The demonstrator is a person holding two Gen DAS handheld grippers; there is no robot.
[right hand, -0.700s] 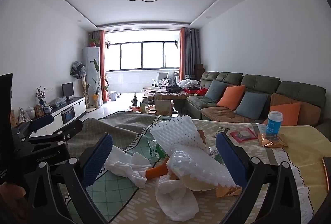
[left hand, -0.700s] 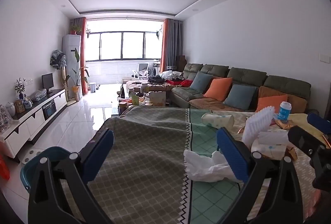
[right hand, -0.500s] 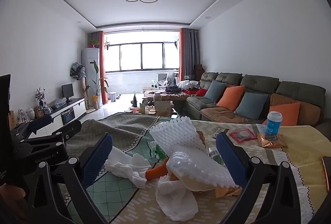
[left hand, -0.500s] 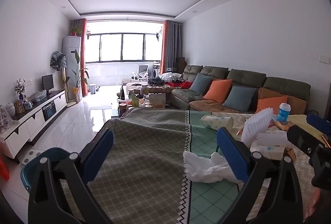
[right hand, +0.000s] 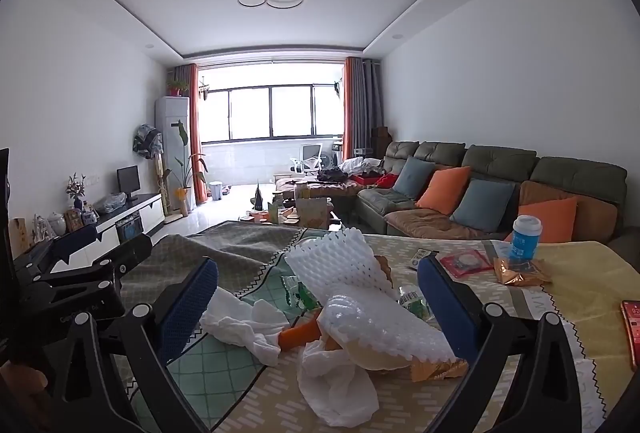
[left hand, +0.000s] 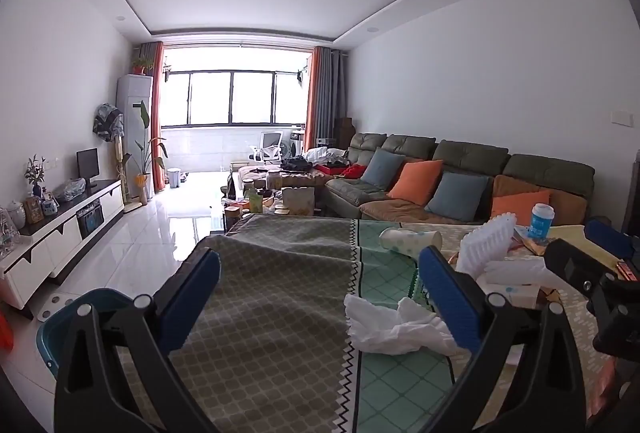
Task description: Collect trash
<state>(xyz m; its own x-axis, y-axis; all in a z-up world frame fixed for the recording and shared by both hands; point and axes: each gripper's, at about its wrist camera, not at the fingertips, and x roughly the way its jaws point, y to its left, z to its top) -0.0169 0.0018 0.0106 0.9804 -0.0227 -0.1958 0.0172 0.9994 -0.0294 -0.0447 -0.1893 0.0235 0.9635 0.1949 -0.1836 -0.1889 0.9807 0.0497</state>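
A heap of trash lies on the cloth-covered table point(left hand: 260, 313): crumpled white tissue point(left hand: 394, 325), white foam fruit nets point(right hand: 340, 265), an orange peel point(right hand: 300, 333), a white plastic bag point(right hand: 336, 389) and gold wrappers point(right hand: 518, 271). A paper cup point(left hand: 408, 241) lies on its side. My left gripper point(left hand: 316, 297) is open and empty, left of the tissue. My right gripper point(right hand: 316, 301) is open and empty, with the foam nets between its fingers' line of sight. A teal bin point(left hand: 76, 321) stands on the floor at the table's left.
A blue-and-white lidded cup point(right hand: 526, 237) stands upright at the far right of the table. A red packet point(right hand: 464, 261) and a red phone-like item point(right hand: 634, 329) lie near it. A sofa point(left hand: 460, 177) runs behind the table; a TV cabinet point(left hand: 60, 229) stands left.
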